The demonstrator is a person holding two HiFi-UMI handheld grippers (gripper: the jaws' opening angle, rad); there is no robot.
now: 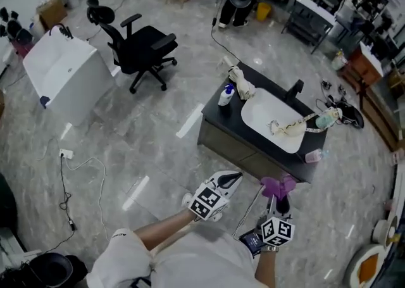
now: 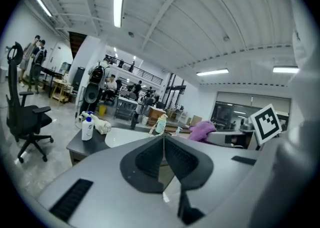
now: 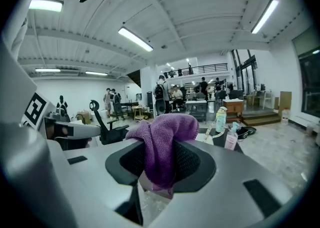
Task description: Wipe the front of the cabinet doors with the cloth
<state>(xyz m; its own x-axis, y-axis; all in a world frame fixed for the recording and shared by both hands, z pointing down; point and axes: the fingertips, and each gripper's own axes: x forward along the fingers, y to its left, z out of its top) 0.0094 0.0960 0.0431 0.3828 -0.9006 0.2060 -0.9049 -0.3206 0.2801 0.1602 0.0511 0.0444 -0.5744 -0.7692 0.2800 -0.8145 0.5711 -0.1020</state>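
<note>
A black-topped vanity cabinet with a white basin stands ahead of me; its door fronts face me. My right gripper is shut on a purple cloth, which bunches over its jaws in the right gripper view as the cloth, held just short of the cabinet's near right corner. My left gripper hangs to its left, in front of the cabinet, jaws shut with nothing between them.
On the cabinet top stand a blue-capped white bottle, a rolled towel, a black tap, a green bottle and a pink bottle. A black office chair and a white bathtub stand to the left. Cables lie on the floor.
</note>
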